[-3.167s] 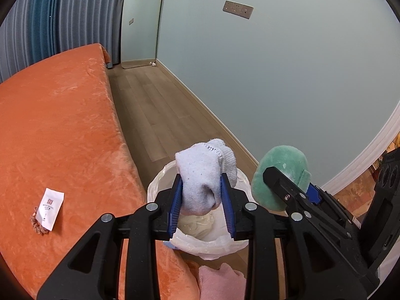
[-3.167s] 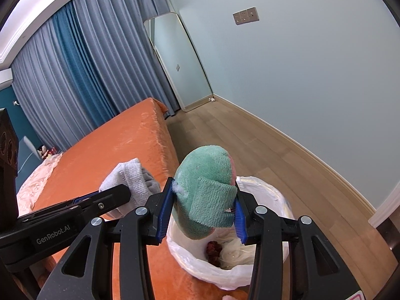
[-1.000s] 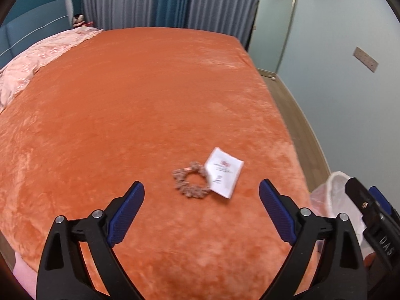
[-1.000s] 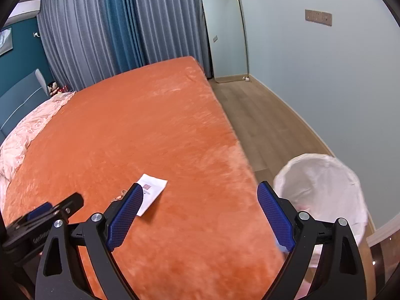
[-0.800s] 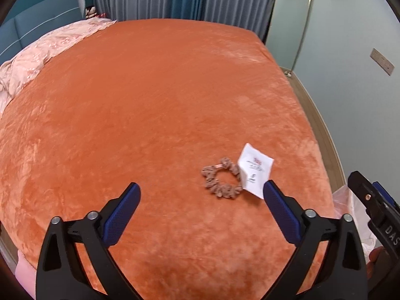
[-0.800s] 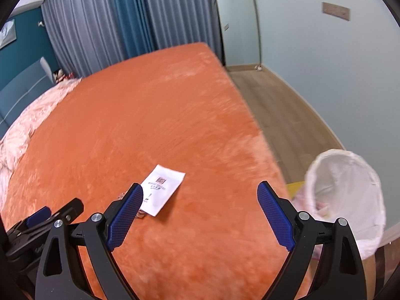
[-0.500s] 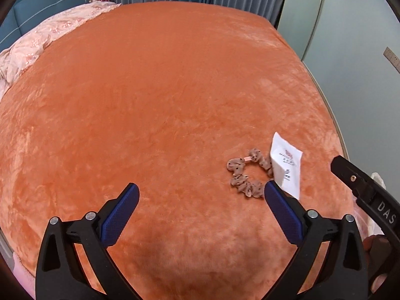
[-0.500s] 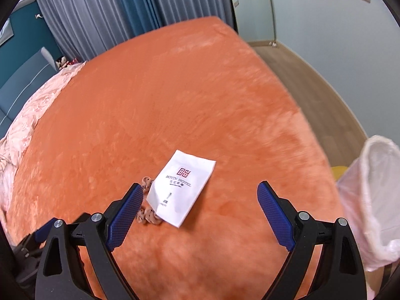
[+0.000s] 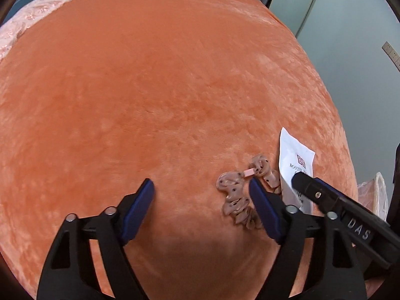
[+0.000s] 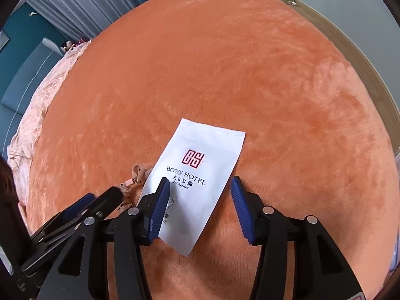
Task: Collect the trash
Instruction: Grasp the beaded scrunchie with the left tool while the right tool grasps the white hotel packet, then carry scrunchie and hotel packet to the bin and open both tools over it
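Both grippers have dropped from above the bin to the orange bed, near its right edge, and their fingers have just been closing. The right gripper straddles the white hotel sachet, which lies flat on the bed; its left finger overlaps the packet's edge, but the fingers are not yet pressing it, so they stand released. The left gripper hangs beside the brown scrunchie (just touching the sachet's left edge), its right finger over the loop, nothing clenched between the fingers. The socks held earlier are gone from both grippers. These two items look like the next trash to lift, and the flat sachet may slip
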